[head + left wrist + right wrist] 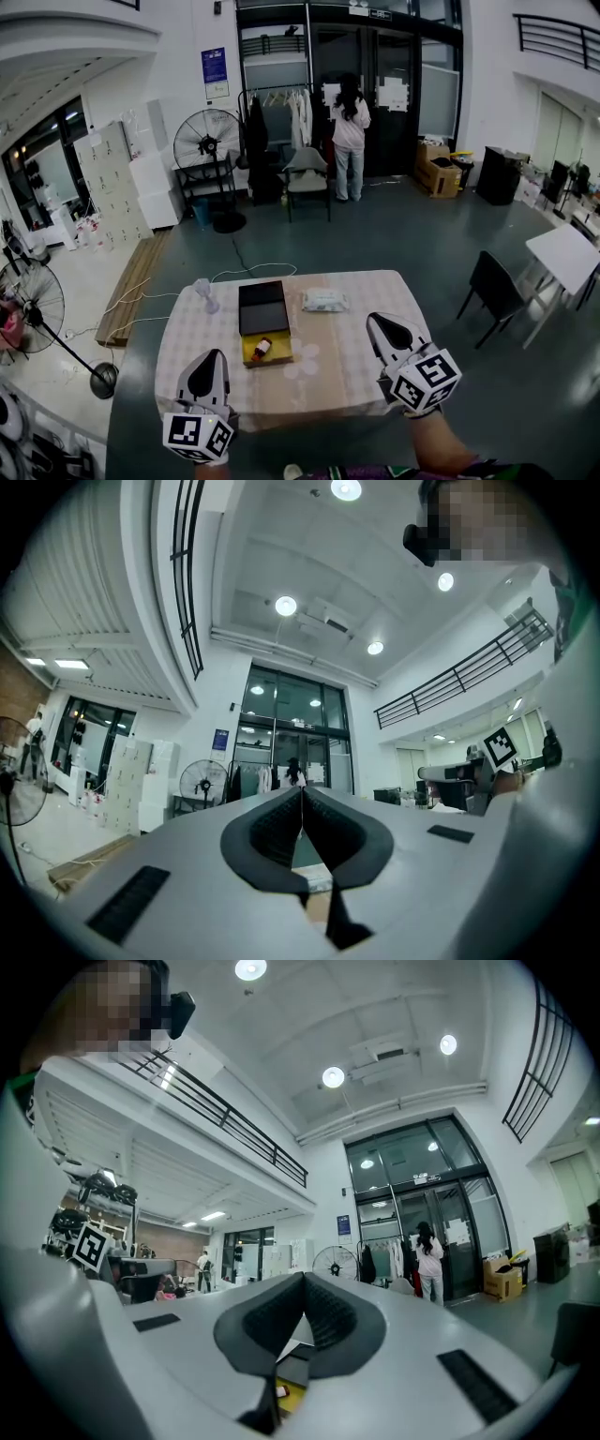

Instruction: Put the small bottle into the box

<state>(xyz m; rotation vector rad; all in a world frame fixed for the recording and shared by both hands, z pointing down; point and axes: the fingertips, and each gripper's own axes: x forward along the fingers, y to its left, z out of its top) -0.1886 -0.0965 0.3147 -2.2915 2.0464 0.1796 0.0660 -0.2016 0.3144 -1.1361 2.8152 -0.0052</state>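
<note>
Two grippers: left gripper [212, 358] and right gripper [375, 321], fingers clenched shut, empty, over tabletop [187, 328] near edge.
Small bottle [262, 349]: lying inside open, yellow-lined box [251, 359], between them.

Left gripper [210, 359], right gripper [376, 322]: grey shells, black ribbed pads [270, 832] (square-marker cubes [198, 438] behind).

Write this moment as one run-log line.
small bottle: lying in box | lid: open | left tongs: shut, empty | right tongs: shut, empty | task: looks done
</note>
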